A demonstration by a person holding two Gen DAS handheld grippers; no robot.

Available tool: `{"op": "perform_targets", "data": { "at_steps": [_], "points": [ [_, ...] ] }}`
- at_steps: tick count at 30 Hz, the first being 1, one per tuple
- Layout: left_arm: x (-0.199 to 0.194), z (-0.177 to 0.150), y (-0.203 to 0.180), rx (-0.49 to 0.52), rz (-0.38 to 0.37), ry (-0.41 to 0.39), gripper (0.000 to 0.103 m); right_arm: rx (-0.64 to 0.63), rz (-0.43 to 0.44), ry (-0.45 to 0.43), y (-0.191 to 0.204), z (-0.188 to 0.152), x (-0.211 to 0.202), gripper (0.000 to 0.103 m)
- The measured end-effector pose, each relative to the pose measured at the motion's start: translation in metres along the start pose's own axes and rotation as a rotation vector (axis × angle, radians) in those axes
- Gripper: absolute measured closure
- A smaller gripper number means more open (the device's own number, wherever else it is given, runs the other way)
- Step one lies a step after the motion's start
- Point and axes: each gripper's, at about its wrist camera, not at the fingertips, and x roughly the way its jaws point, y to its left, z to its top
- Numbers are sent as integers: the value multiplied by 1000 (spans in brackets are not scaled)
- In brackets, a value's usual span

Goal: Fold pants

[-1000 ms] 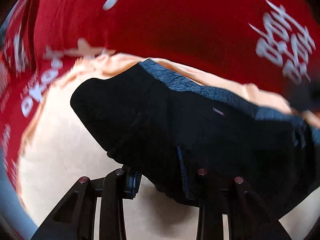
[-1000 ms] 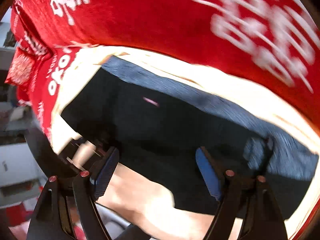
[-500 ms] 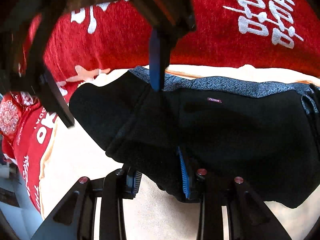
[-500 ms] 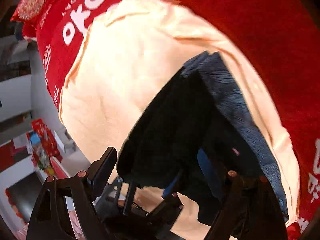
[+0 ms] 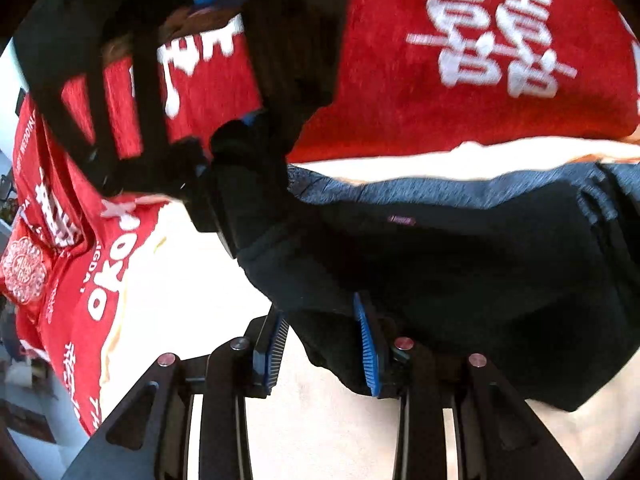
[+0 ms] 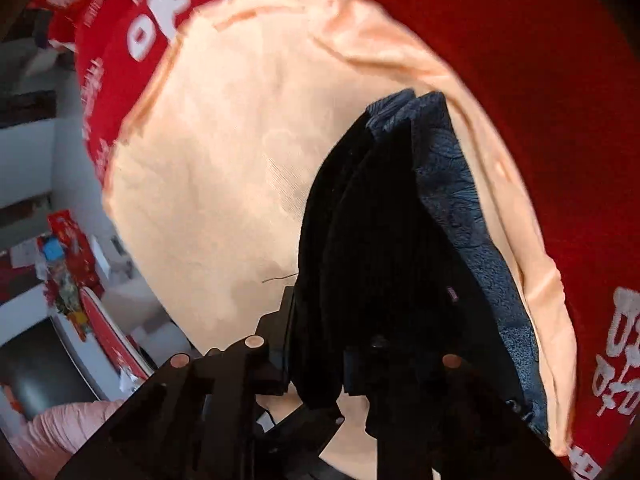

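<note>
The black pants [image 5: 460, 280] with a grey-blue waistband [image 5: 440, 192] lie folded on a peach cloth [image 5: 192, 264]. My left gripper [image 5: 322, 344] is shut on the near edge of the pants, its blue pads pinching the fabric. My right gripper [image 5: 224, 184] shows in the left wrist view at the upper left, clamped on the far left corner of the pants. In the right wrist view the pants [image 6: 380, 248] run away from my right gripper [image 6: 316, 360], which is shut on their edge.
A red blanket with white characters [image 5: 480, 60] surrounds the peach cloth [image 6: 224, 152]. Room furniture and clutter [image 6: 60, 280] show beyond the bed's edge at left.
My right gripper swung over from the right, came down at the pants' left corner and closed on it. My left gripper kept its hold.
</note>
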Motion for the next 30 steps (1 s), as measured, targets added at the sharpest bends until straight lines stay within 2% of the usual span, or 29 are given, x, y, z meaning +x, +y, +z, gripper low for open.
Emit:
{"op": "perform_targets", "data": {
  "at_steps": [5,12,16,20,25,30],
  "points": [
    [-44,20,-23,14,-51,-73,69,67,138,-161,-33,-48,-43,84],
    [-111,51,-67,47,-172,-137,69,208,359,-402,-97,-155,-99,84],
    [-147,66,-110,127,-219,-170,69,269,444,-521,-132,-223,-116,83],
    [-180,74,-171,212,-274,-187,69,347,510,-630,-169,-296,-120,83],
    [-202,72,-256,342,-321,-204,69,472,604,-746,-225,-390,-103,81],
    [-187,57,-325,442,-344,-150,69,605,658,-786,-280,-454,-57,80]
  ]
}}
